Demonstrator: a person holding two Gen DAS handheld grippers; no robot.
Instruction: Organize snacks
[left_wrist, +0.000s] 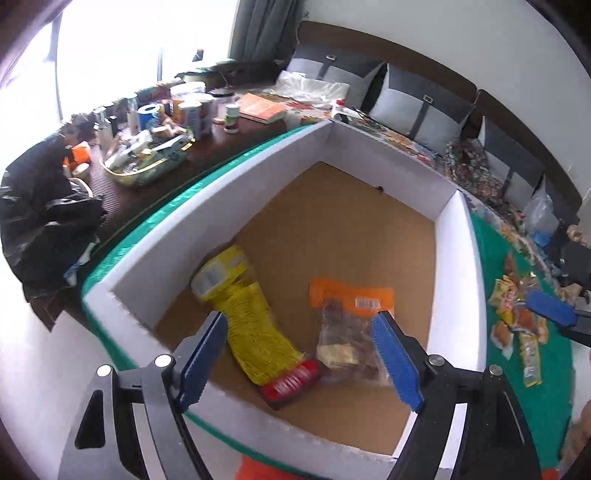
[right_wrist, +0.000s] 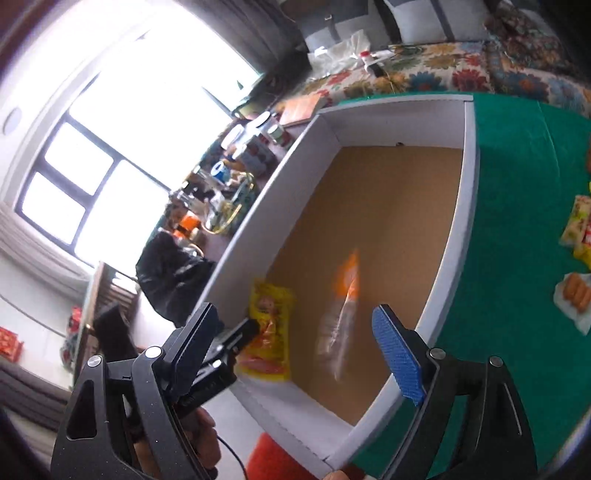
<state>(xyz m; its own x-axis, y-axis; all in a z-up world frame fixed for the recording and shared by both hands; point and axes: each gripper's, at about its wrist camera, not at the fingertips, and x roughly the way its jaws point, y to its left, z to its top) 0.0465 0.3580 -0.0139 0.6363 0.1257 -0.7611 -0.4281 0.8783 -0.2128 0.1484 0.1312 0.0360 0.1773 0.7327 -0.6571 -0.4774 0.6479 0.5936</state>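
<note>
No print is legible (the orange-topped bag (left_wrist: 351, 325) shows only a barcode).

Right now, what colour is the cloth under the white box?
Green. The cloth under the box shows best in the right wrist view.

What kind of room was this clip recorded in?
Most likely a bedroom or a lived-in room at home. A floral bedspread lies under grey cushions against a headboard-like panel, a curtained window sits beside it, and a dark side table is crowded with tins and jars.
</note>
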